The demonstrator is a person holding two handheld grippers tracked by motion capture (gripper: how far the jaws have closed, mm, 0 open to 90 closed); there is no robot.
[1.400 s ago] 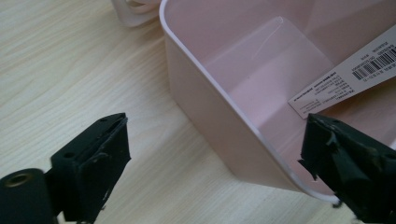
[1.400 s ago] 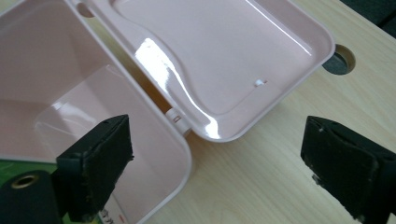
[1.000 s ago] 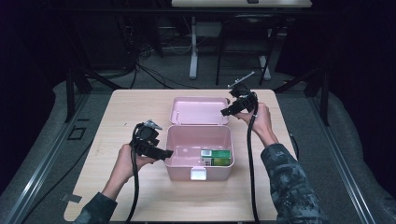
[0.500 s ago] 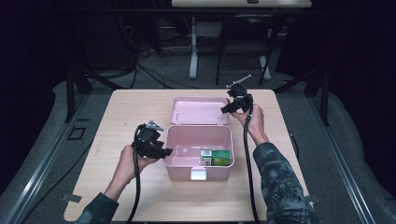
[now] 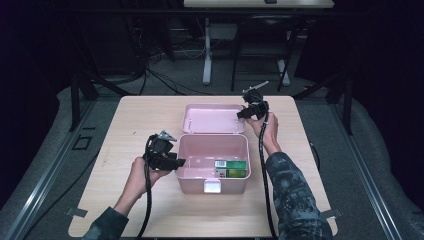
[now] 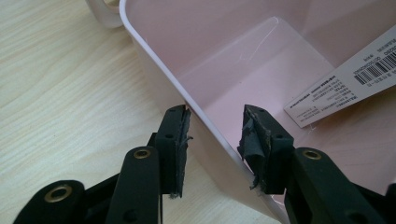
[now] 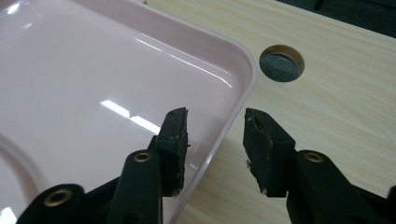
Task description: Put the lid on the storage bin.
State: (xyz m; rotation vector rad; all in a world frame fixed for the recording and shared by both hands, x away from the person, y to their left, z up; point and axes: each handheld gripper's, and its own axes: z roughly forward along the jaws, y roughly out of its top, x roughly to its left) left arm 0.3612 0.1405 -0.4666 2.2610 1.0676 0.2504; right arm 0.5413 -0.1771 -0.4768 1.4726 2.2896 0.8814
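1. Now, my left tongs (image 6: 212, 140) straddle the left wall of the pink box (image 5: 212, 187): one jaw outside, one inside. They have just been closing, but the pads sit apart from the plastic, so nothing is gripped yet.
2. My right tongs (image 7: 215, 140) straddle the rim of the pink lid (image 5: 210, 119) near its right corner. These too have just been closing, and a gap shows on both sides of the rim, so they are unclenched.
3. The box stands open at the middle of the desk (image 5: 125, 125), with the lid lying flat just behind it.
4. I judge both parts to be thin, glossy moulded plastic: light, fairly stiff, yet slippery under the pads and likely to flex if pinched hard. The wall edge and lid rim are the sensible places to take hold, gripped squarely so they don't slide out.
5. Inside the box, at its right, lies a green carton (image 5: 231, 168); a white label (image 6: 345, 74) with a barcode lies on the box floor.
6. Count: one box, one lid, one carton, one label, two tongs, and one round cable hole (image 7: 281, 63) in the desk.
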